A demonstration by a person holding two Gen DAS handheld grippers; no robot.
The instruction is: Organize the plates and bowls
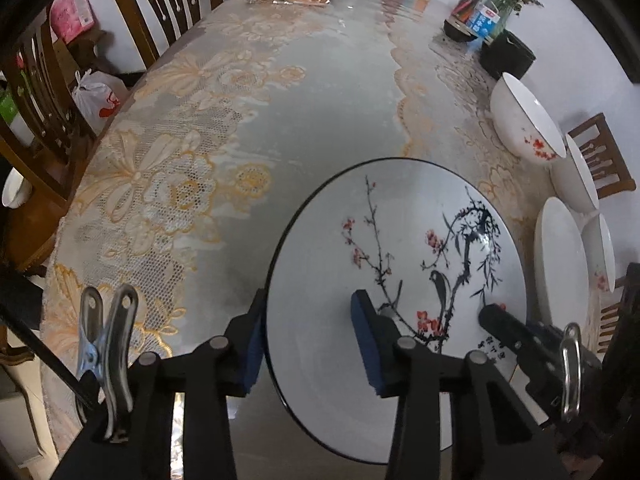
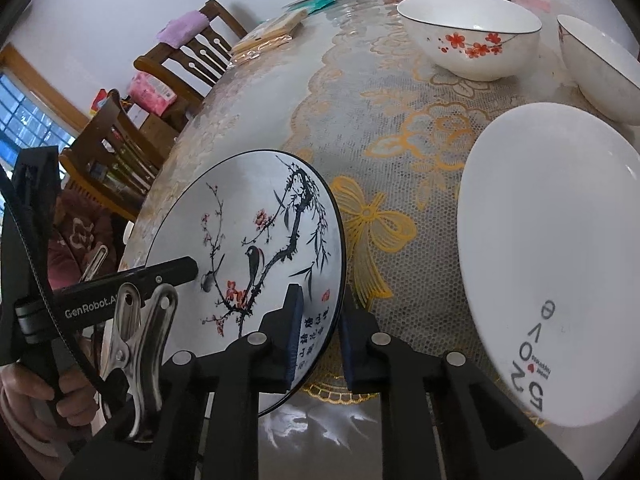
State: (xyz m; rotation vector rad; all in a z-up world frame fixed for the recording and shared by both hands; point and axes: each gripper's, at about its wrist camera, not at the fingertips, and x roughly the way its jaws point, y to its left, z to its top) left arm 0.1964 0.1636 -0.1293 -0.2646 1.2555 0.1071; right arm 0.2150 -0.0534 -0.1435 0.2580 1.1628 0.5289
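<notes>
The painted plate (image 2: 256,248), black-rimmed with a bird and plum blossoms, is sitting tilted at the near edge of the lace-covered table (image 1: 168,184). The right gripper (image 2: 318,336) is clamping its near rim, one pad on the painted face and one behind the edge. The left gripper (image 1: 308,340) is straddling the opposite rim with its jaws partly apart; one pad is over the plate's face, the other just outside the edge, and I'm not seeing them pressing on it. So only the right one is really holding it.

Just beside the painted plate, a plain white plate (image 2: 560,264) is lying by itself. Farther back, a blossom bowl (image 2: 472,36) and a second bowl (image 2: 604,68) are standing near each other, not nested. A third bowl (image 1: 602,252) is showing past the white plate.

Judging by this, nothing is being stacked yet: plates apart, bowls separate. The task looks barely begun, with all the stacking left.
</notes>
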